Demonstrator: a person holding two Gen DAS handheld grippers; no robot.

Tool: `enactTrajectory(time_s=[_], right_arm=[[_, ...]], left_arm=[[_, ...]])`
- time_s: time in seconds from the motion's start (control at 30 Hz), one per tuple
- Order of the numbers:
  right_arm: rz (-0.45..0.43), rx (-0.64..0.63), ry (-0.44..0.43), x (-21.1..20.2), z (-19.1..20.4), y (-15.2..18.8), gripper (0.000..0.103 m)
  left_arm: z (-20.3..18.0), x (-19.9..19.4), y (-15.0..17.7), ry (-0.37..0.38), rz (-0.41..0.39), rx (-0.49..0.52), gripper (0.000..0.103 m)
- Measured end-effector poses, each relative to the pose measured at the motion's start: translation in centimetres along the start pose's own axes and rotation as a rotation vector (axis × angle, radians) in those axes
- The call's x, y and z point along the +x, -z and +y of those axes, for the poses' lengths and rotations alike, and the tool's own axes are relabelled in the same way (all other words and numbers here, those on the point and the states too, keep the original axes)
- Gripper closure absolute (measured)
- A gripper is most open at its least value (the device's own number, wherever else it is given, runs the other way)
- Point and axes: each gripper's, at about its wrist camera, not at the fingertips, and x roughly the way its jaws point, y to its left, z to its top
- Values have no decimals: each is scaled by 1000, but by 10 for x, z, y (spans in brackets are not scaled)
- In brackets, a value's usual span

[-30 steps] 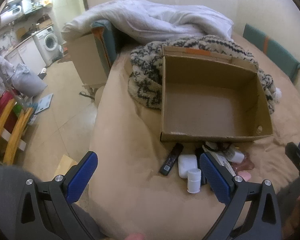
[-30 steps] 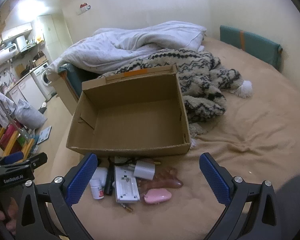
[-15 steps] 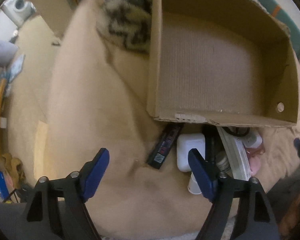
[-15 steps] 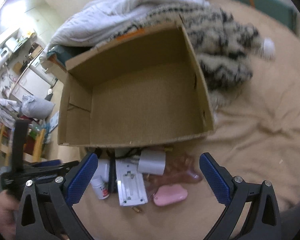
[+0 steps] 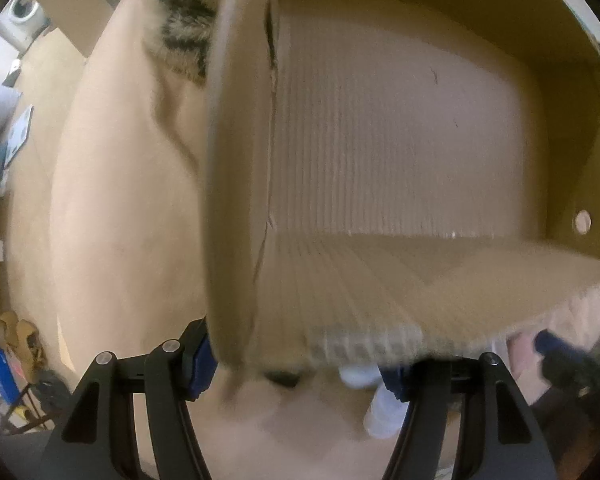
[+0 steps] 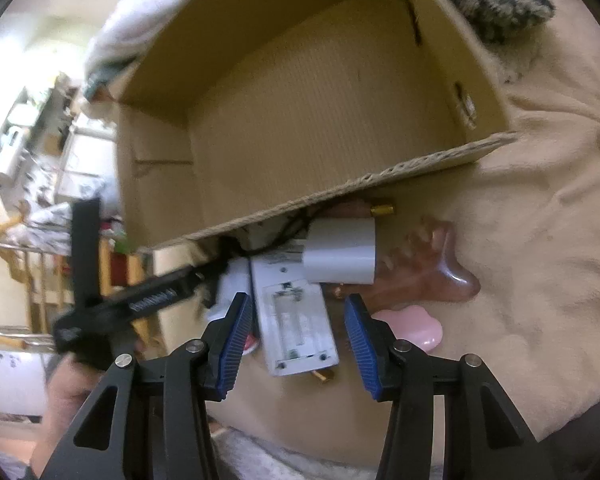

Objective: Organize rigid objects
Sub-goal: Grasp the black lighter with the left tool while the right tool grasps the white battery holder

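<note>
I see my right gripper (image 6: 296, 342) low over a beige bedspread (image 6: 540, 240), its 2 blue pads closing around a white remote control (image 6: 296, 320) that lies battery side up; a gap shows on each side, so the pads are not yet pressing it. A white charger block (image 6: 340, 256) rests on the remote's far end, with a translucent pink comb (image 6: 440, 276) and a pale pink case (image 6: 412, 326) just beside. An empty cardboard box (image 6: 320, 92) stands right behind the pile. My left gripper (image 5: 300, 364) points down at the box's near corner (image 5: 236, 320), jaws about half open and closing; blur and the box hide whether they hold anything.
</note>
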Motion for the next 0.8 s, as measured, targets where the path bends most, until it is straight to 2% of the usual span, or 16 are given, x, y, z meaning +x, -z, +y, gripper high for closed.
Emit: enactTrajectory(time_s=[0.07, 0.13, 0.2, 0.3, 0.4, 0.53, 0.6, 0.8], right_arm=[[39, -6, 2, 13, 3, -4, 51], [72, -28, 19, 24, 8, -7, 51], [88, -36, 18, 33, 13, -9, 51], [102, -71, 22, 41, 22, -13, 51], [119, -106, 29, 51, 34, -16, 50], [160, -141, 64, 72, 42, -18, 50], [163, -167, 97, 80, 49, -17, 56], [144, -191, 93, 73, 53, -9, 57]], left_arm=[[-2, 5, -7, 4, 3, -18, 43], [1, 6, -10, -8, 19, -22, 60], [5, 5, -10, -43, 26, -6, 74], [14, 2, -7, -36, 28, -19, 86], [24, -2, -1, -20, 48, -50, 86], [20, -3, 1, -55, 48, -12, 86], [17, -4, 4, -70, 49, 1, 86], [13, -14, 2, -84, 35, 3, 86]])
